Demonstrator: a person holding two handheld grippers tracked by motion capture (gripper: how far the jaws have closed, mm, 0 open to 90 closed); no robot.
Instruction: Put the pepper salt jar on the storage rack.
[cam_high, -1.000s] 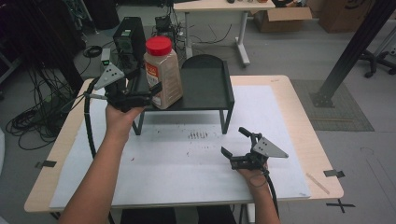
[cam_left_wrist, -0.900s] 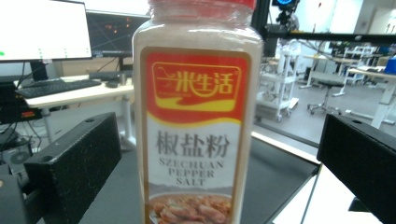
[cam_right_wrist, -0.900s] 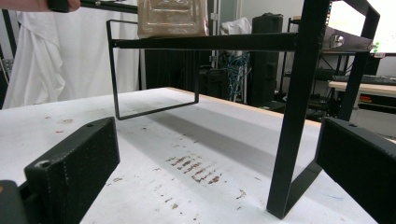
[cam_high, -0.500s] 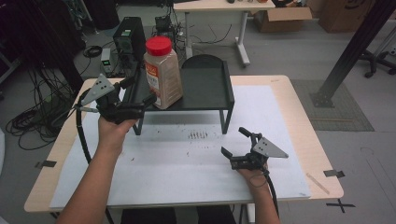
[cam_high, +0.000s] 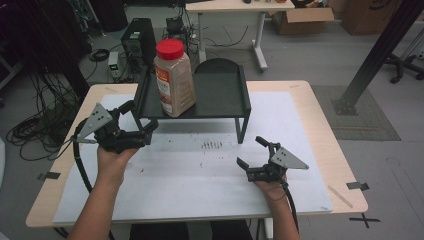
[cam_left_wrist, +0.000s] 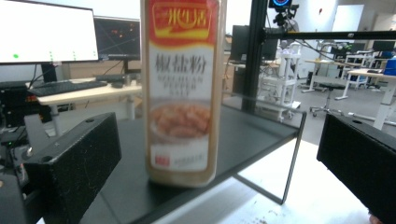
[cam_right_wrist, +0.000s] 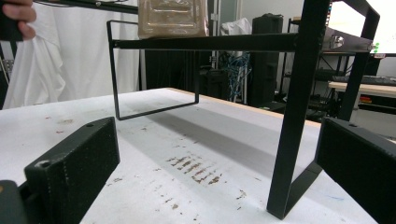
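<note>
spice jar (cam_high: 174, 80), red cap, tan powder inside, stands upright on the black raised shelf (cam_high: 220, 95), toward the shelf's left front corner. in the left gripper view the jar (cam_left_wrist: 183, 93) sits straight ahead of the camera, label facing it, base near the shelf's (cam_left_wrist: 252, 135) front edge.

left gripper (cam_high: 137, 120) held just off the shelf's left front corner, below and left of the jar. its fingers stand wide apart, nothing between them; they are clear of the jar, not touching it. one finger (cam_left_wrist: 74, 163) shows left of the jar in the left gripper view, the other at the right edge, both nearer the camera than the jar.

right gripper (cam_high: 252, 156) rests low over the white surface (cam_high: 200, 185), in front of the shelf's right front leg and well apart from the jar. its fingers are also spread open and empty. right gripper view: the shelf's leg (cam_right_wrist: 299, 107) rises just beyond the fingers; the jar's bottom (cam_right_wrist: 173, 18) shows on the shelf's top above.

brown speckles (cam_high: 212, 145) on the surface just in front of the shelf.
</note>
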